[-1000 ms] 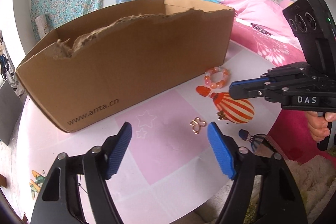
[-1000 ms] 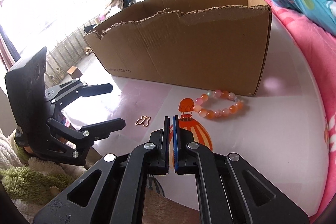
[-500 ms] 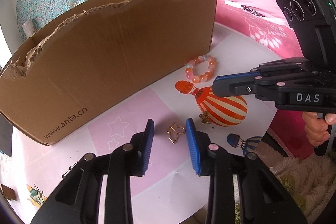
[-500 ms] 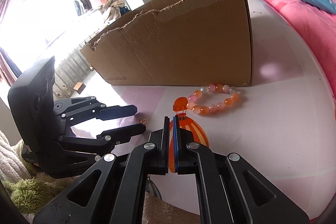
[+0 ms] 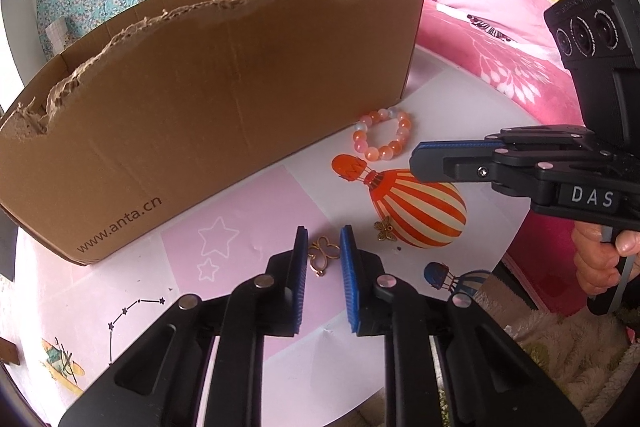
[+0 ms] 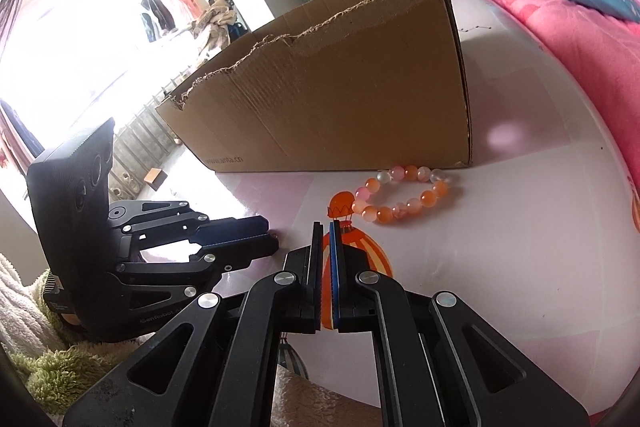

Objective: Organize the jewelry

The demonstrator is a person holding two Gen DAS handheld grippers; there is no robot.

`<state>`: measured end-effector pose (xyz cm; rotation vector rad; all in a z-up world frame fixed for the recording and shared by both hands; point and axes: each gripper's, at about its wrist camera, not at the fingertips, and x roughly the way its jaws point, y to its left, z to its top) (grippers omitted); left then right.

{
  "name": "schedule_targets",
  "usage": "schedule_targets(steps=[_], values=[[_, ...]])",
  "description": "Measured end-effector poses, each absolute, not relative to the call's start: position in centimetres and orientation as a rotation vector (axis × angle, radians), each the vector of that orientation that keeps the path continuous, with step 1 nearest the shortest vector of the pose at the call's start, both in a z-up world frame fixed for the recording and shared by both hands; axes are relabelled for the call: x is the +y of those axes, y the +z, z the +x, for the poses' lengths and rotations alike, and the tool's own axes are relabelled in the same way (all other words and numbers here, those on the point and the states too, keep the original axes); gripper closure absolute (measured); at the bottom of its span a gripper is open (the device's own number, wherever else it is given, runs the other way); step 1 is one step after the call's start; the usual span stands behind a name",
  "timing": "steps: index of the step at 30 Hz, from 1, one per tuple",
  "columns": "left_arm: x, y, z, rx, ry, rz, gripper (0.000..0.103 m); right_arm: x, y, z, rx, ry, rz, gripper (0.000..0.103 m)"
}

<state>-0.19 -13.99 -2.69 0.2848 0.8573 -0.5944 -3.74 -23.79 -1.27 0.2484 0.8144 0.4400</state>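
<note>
Cardboard box with a torn top edge takes up the left and back of the counter, and in front of it the left gripper has just been closing its fingers around a small gold butterfly charm lying flat there, blue pads right at its sides though I can't tell if they actually touch. Further right there's a second little gold charm on the printed hot-air balloon, an orange bead bracelet next to the box corner, and the right gripper hanging over the balloon with fingers together on nothing.

A home bedroom — pink bedding, hung clothes by the window
</note>
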Motion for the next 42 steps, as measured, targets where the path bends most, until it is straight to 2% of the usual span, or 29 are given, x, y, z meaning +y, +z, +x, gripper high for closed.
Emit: schedule_targets(steps=[8,12,21,26,28,35,37,42], values=[[-12.9,-1.7,-0.8,0.819,-0.593,0.259,0.087,-22.9,-0.6,-4.0,0.819,0.456,0.206,0.098],[-11.6,-1.1,-0.7,0.801,-0.562,0.232,0.087,-21.2,-0.5,-4.2,0.836,0.466,0.111,0.084],[-8.9,-0.4,-0.6,0.784,-0.523,0.179,0.087,-17.7,-1.4,-3.4,0.857,0.49,-0.213,0.081],[-8.1,-0.3,-0.7,0.777,-0.517,0.156,0.087,-17.5,-2.2,-2.4,0.886,0.535,-0.291,0.081],[-8.0,-0.3,-0.8,0.775,-0.519,0.154,0.087,-17.7,-2.1,-2.1,0.895,0.541,-0.305,0.091],[-7.5,0.0,-1.3,0.752,-0.533,0.155,0.087,-18.1,-2.0,-2.3,0.895,0.536,-0.268,0.094],[-7.4,0.2,-1.4,0.747,-0.537,0.157,0.087,-18.3,-1.7,-2.3,0.9,0.527,-0.226,0.103],[-7.1,0.9,-2.0,0.713,-0.558,0.165,0.087,-19.7,-0.7,-2.4,0.89,0.504,-0.165,0.103]])
